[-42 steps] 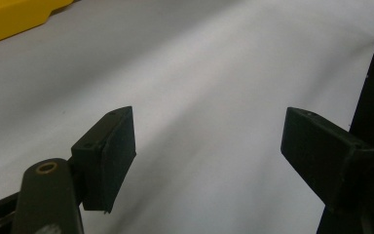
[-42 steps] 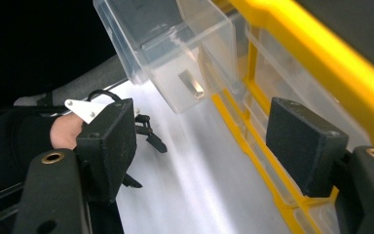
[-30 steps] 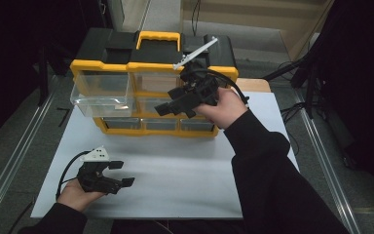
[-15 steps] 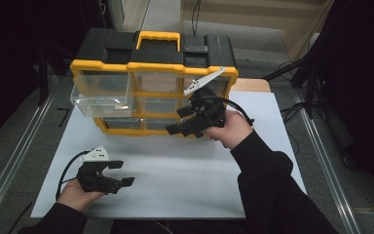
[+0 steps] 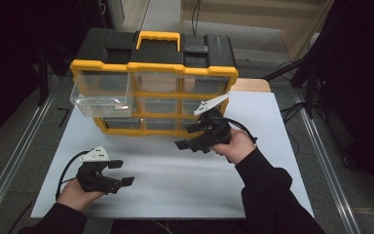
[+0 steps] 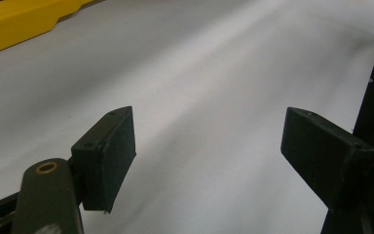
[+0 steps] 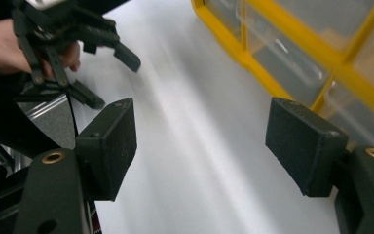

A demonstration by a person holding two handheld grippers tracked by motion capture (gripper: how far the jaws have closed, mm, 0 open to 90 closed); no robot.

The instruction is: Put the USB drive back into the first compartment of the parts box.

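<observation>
A yellow and black organizer (image 5: 154,72) with clear drawers stands at the back of the white board (image 5: 175,185). Its top-left drawer (image 5: 102,101) is pulled out and looks empty. My right gripper (image 5: 186,137) hovers low in front of the organizer's bottom row, at its right end, pointing left. Its jaws are open with nothing between them. In the right gripper view the drawers (image 7: 292,53) run along the right side. My left gripper (image 5: 122,172) rests at the board's front left. It is open and holds nothing, and bare board lies ahead in the left gripper view.
Metal rails (image 5: 9,170) run along both sides of the table. A wooden board (image 5: 251,85) sticks out behind the organizer's right corner. Cables (image 5: 292,109) lie on the floor to the right. Bare board spreads between the two grippers.
My right gripper has come down from in front of the organizer's upper drawers to just above the board, nearer the person. Its jaws stay equally wide. The left gripper has not moved.
</observation>
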